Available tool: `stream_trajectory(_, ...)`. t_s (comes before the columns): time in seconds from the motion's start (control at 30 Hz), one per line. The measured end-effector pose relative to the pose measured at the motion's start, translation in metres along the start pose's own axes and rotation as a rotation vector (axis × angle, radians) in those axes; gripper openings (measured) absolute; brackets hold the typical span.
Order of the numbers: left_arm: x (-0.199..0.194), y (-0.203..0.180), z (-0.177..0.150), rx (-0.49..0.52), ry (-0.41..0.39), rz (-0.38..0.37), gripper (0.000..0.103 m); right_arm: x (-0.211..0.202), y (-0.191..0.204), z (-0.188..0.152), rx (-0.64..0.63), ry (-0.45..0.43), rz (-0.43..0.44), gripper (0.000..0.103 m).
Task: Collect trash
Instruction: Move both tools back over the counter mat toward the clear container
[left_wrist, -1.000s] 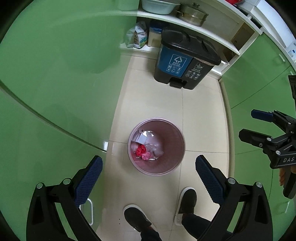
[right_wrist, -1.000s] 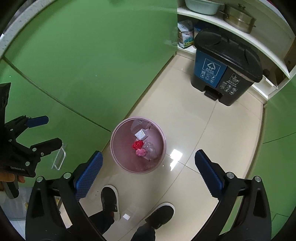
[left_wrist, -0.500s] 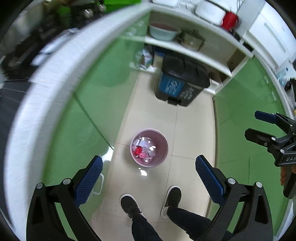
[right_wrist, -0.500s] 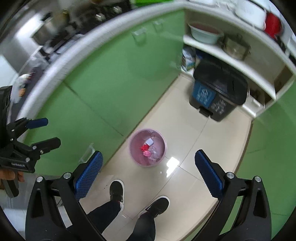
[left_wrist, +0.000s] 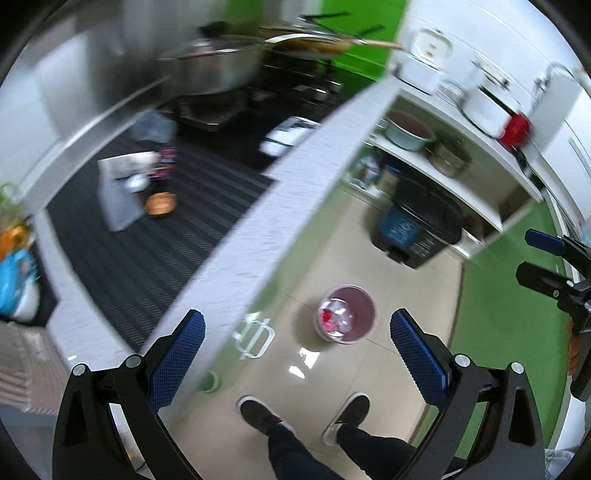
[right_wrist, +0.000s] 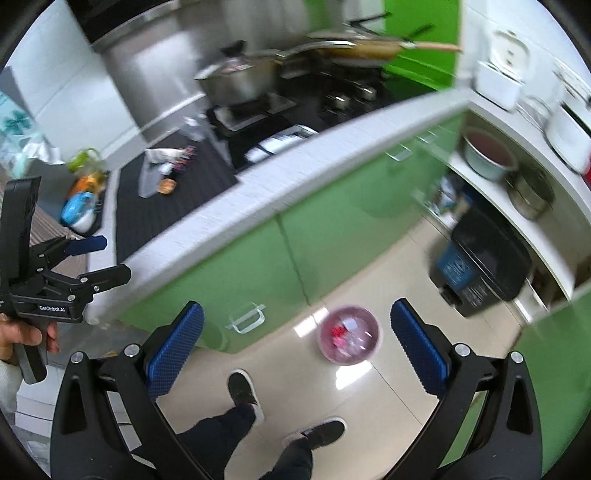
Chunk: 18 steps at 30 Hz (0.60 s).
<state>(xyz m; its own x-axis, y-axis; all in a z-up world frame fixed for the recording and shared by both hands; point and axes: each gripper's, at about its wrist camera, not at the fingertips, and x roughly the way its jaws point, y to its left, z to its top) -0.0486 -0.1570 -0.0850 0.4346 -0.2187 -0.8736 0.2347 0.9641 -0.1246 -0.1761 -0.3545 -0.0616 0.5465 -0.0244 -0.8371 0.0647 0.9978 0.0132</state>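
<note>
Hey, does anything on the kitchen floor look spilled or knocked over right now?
Nothing stands out. The pink bin stands upright on the tiles with its trash inside, and the black pedal bin is upright with its lid shut.

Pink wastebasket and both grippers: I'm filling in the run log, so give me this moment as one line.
left gripper: open, empty | right gripper: open, empty | pink wastebasket: on floor, holds trash | view: motion-blurred
</note>
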Motion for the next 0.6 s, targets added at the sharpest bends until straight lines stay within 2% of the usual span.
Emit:
stream_trajectory(0.3,-0.043,0.098,0.004,-0.067,-0.041,0.079,0.096,0.026,0.091,0.056,-0.069,-0.047,0.062,0.099)
stream_trajectory(0.6,-0.040,0.149,0.025,-0.093,-0.048,0.082,0.096,0.058,0.155,0.098,-0.141,-0.041,0.086,0.099)
